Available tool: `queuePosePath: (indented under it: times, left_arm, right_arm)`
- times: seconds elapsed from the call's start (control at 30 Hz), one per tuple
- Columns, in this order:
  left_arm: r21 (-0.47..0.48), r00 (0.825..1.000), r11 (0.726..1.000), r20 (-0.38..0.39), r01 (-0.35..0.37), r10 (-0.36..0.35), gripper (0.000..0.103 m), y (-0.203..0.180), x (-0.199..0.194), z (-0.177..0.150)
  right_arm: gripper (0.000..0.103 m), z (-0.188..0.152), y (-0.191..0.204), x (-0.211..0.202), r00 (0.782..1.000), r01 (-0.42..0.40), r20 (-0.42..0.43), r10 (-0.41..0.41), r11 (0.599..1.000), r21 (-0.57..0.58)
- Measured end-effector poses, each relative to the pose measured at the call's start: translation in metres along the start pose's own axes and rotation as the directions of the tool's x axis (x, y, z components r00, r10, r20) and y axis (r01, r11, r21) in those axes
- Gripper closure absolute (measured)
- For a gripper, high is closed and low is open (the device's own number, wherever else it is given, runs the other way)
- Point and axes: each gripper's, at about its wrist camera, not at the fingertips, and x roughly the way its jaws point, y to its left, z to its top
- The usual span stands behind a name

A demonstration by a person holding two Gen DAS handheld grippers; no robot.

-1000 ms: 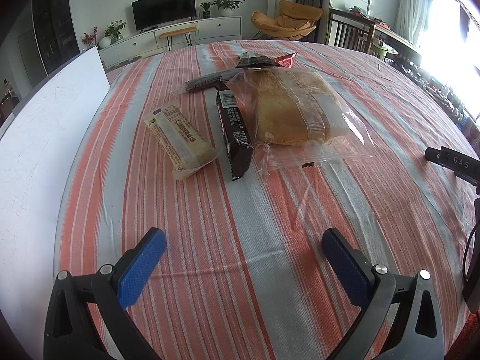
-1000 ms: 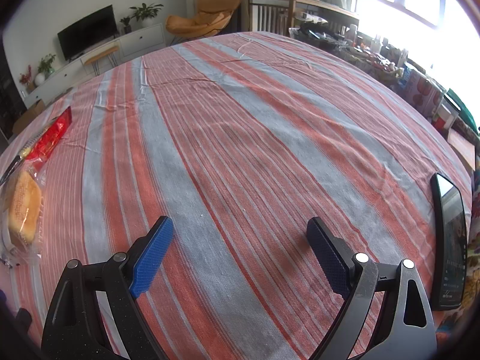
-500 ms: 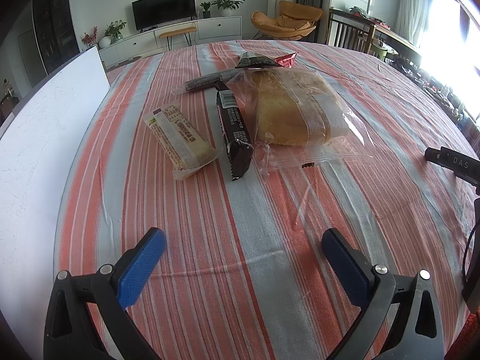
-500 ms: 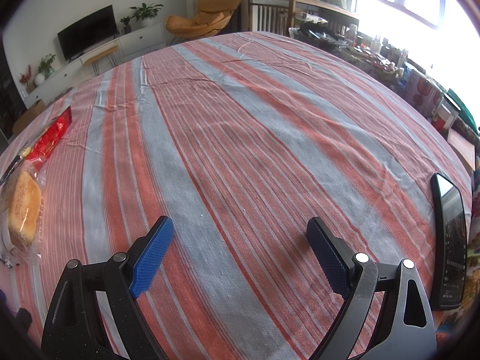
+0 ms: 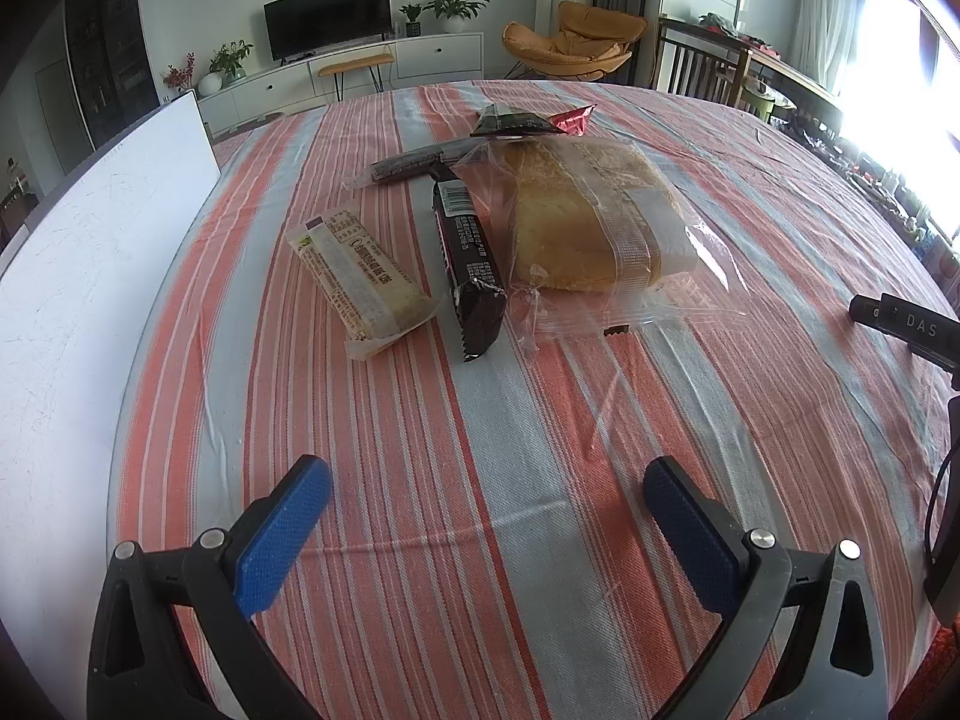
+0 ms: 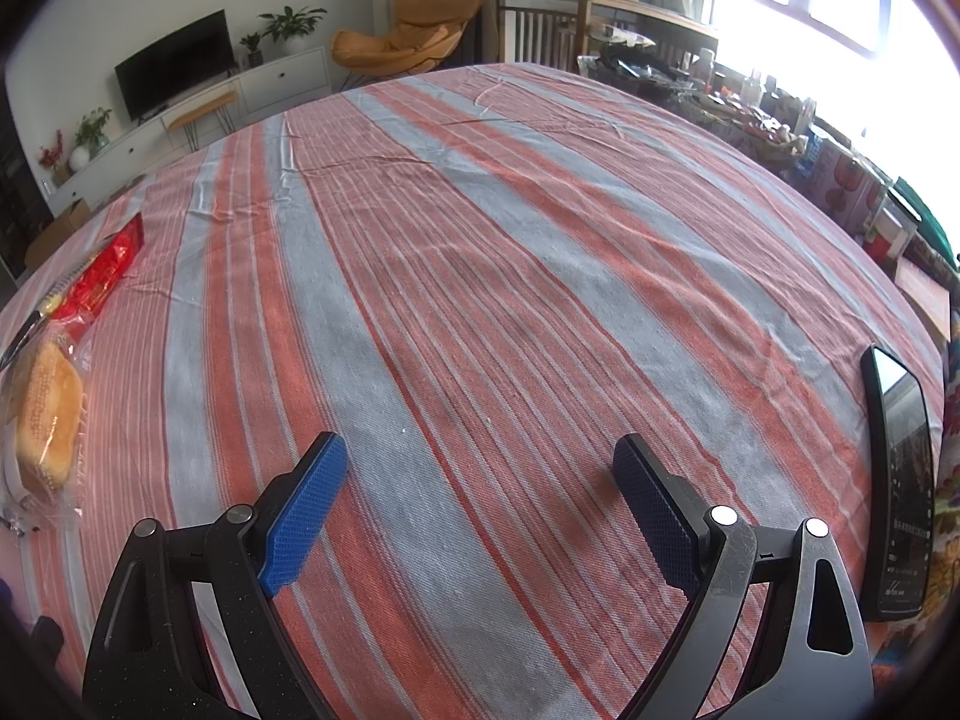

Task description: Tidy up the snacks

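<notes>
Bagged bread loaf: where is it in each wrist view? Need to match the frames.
Left wrist: bagged bread loaf upper centre, on the striped tablecloth, right of the dark snack bar.
Right wrist: bagged bread loaf at the far left edge, partly cut off, red packet behind it.
Shared landmark: TV on the back wall.

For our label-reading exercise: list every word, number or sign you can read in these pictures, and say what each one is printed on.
"DAS": white letters on the black device bar at the right edge of the left wrist view.
Cream-wrapped snack bar: printed text, too small to read.
Dark brown wrapped snack bar: barcode and white print, unreadable.
Black phone screen: lines of text, too blurred.
Clear-bagged yellow bread loaf: no legible text.
</notes>
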Motion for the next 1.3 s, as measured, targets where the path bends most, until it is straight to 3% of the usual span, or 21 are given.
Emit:
queuePosePath:
  times: [0.77,0.87,1.0,1.17,1.23,1.3]
  left_arm:
    - [-0.003,1.000,1.000,0.001,0.004,-0.004,0.000,0.001,-0.001,-0.001]
    - [-0.060,0.999,0.997,-0.005,0.046,-0.046,0.000,0.011,-0.009,-0.005]
    - [-0.196,0.991,0.971,0.022,0.135,-0.134,0.000,0.036,-0.027,0.002]
    - [-0.330,0.998,0.943,0.024,0.054,-0.049,0.001,0.067,-0.026,0.043]
    - [-0.361,0.999,0.932,0.014,0.036,-0.033,0.005,0.075,-0.013,0.061]
    - [-0.349,0.999,0.937,-0.043,-0.019,0.005,0.013,0.078,0.009,0.079]
  right_arm:
    - [0.010,0.000,0.000,0.001,1.000,0.001,0.000,-0.001,1.000,0.001]
    - [0.010,0.000,0.000,0.001,1.000,0.001,0.000,-0.001,1.000,0.001]
    - [0.010,0.000,0.000,0.001,1.000,0.001,0.000,-0.001,1.000,0.001]
    - [0.010,0.000,0.000,0.001,1.000,0.001,0.000,-0.001,1.000,0.001]
    - [0.010,0.000,0.000,0.001,1.000,0.001,0.000,-0.001,1.000,0.001]
    - [0.010,0.000,0.000,0.001,1.000,0.001,0.000,-0.001,1.000,0.001]
